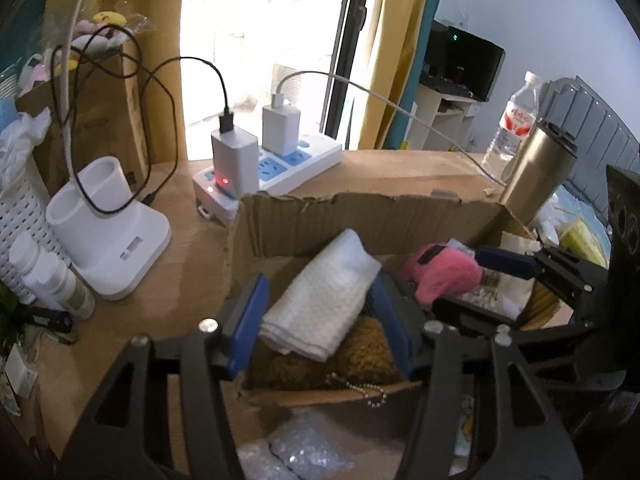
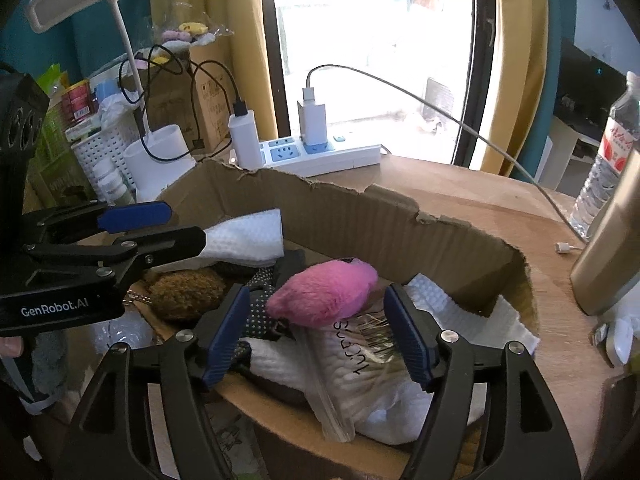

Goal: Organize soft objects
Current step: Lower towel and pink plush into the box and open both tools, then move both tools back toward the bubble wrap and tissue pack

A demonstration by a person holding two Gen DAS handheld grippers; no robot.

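Note:
A torn cardboard box (image 1: 360,216) (image 2: 400,224) on the wooden table holds soft things. My left gripper (image 1: 320,312) (image 2: 192,224) is over its left side with a folded white waffle towel (image 1: 324,296) (image 2: 244,240) between its blue pads; the jaws look wider than the towel. A brown fuzzy item (image 1: 360,352) (image 2: 184,292) lies under it. My right gripper (image 2: 320,332) (image 1: 480,276) is open around a pink plush (image 2: 324,296) (image 1: 444,276), not clamped. White cloths (image 2: 384,380) and a dotted dark fabric (image 2: 260,312) lie below.
A power strip (image 1: 280,164) (image 2: 320,156) with chargers and cables sits behind the box. A white lamp base (image 1: 108,232), white basket (image 1: 20,216) and bottles stand left. A gold tumbler (image 1: 536,172) (image 2: 608,248) and water bottle (image 1: 516,120) stand right. Bubble wrap (image 1: 304,448) lies in front.

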